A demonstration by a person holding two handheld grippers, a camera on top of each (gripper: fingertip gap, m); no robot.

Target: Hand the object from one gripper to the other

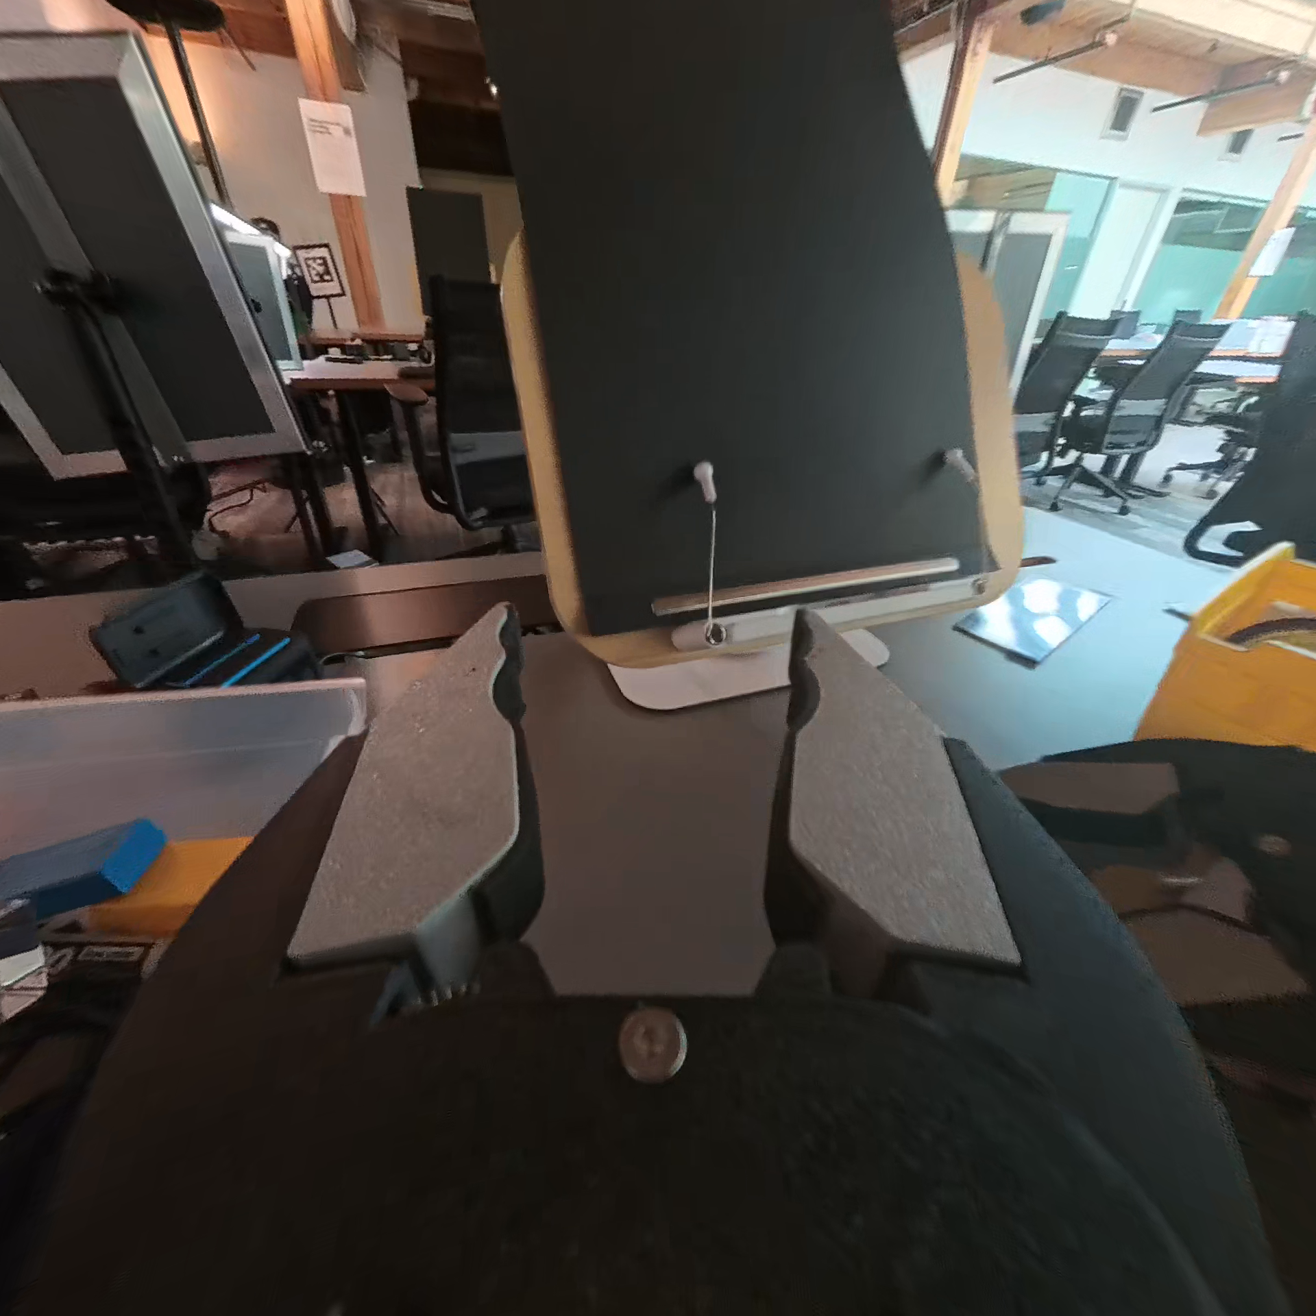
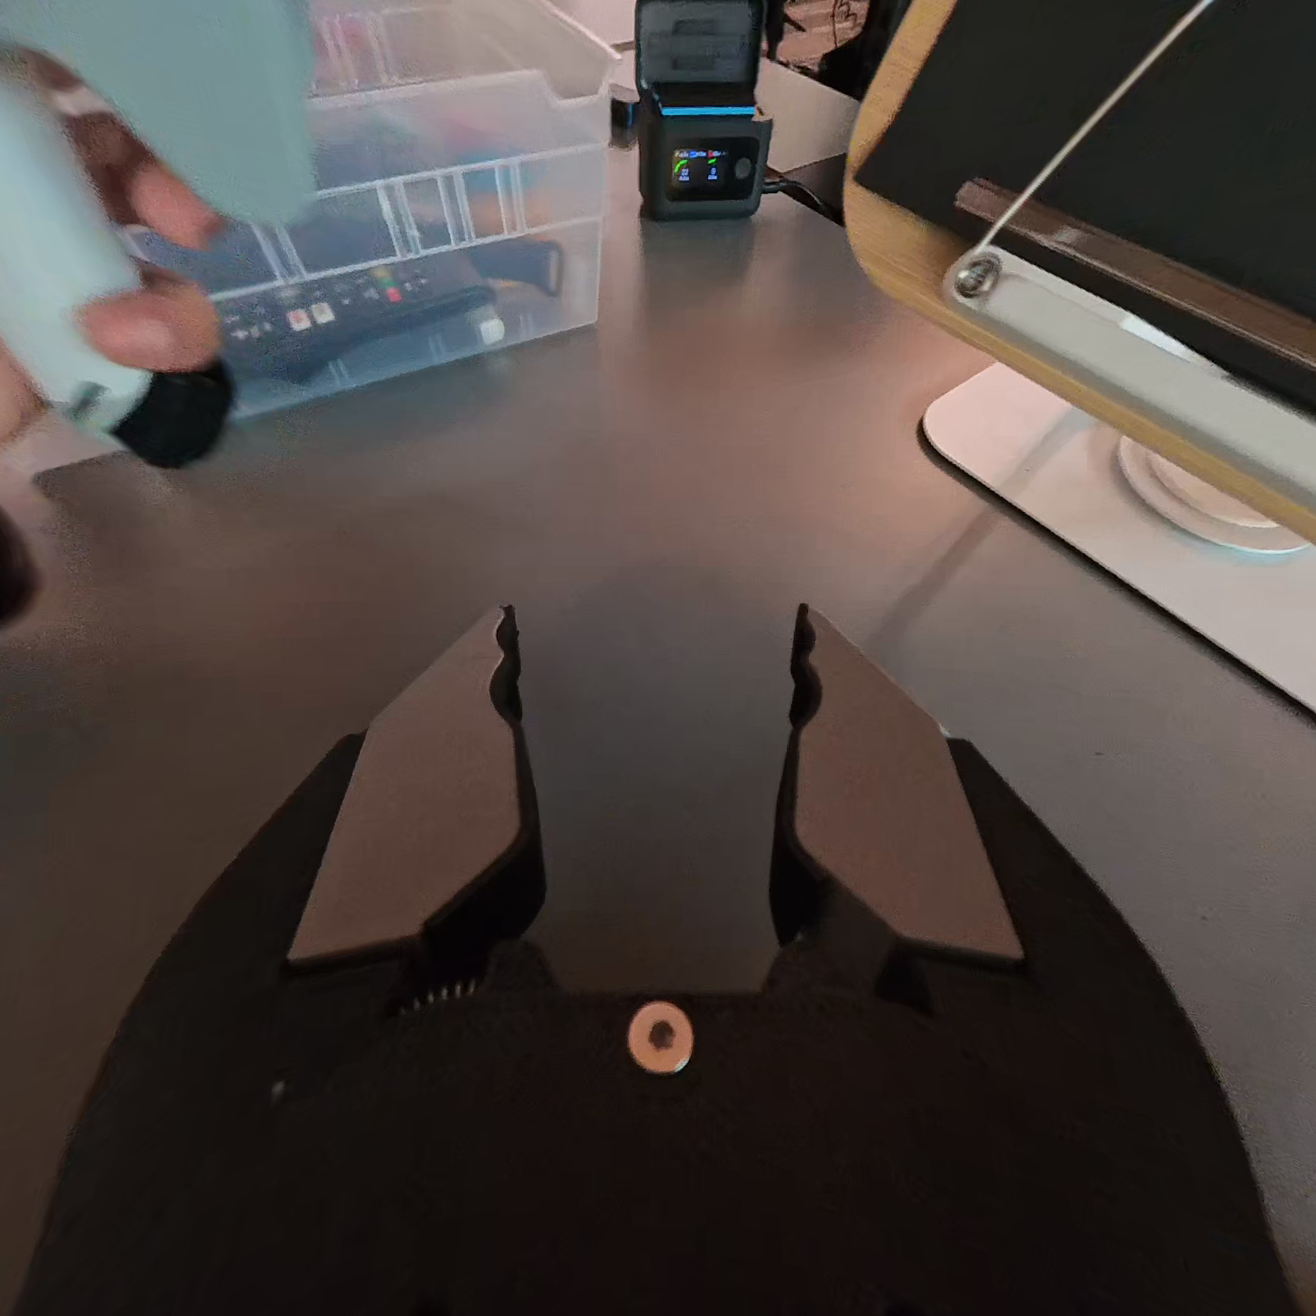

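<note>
My left gripper [image 1: 655, 627] is open and empty above the dark table [image 1: 641, 819]. It faces a tilted black panel with a wooden rim [image 1: 733, 320] on a white base [image 1: 683, 683]. My right gripper [image 2: 655, 619] is open and empty above the same dark table [image 2: 641, 463]. No object lies between either pair of fingers. At the upper left of the right wrist view a person's hand [image 2: 142, 327] grips a pale handle [image 2: 64, 285] with a black end cap [image 2: 178, 413], all blurred. The panel stand [image 2: 1068, 142] and its base [image 2: 1068, 484] are at the right there.
A clear plastic bin [image 2: 441, 213] with several items stands at the back left. A small black device with a lit screen [image 2: 701, 157] stands behind it. In the left wrist view there are a yellow bin [image 1: 1239, 641] on the right, and an aluminium bar [image 1: 178, 733] and a blue block [image 1: 92, 862] on the left. Some 15 centimetres of space lies between my two pairs of fingers. The aluminium bar [image 1: 178, 733] lies some 20 centimetres from my left tips, 30 centimetres from my right tips.
</note>
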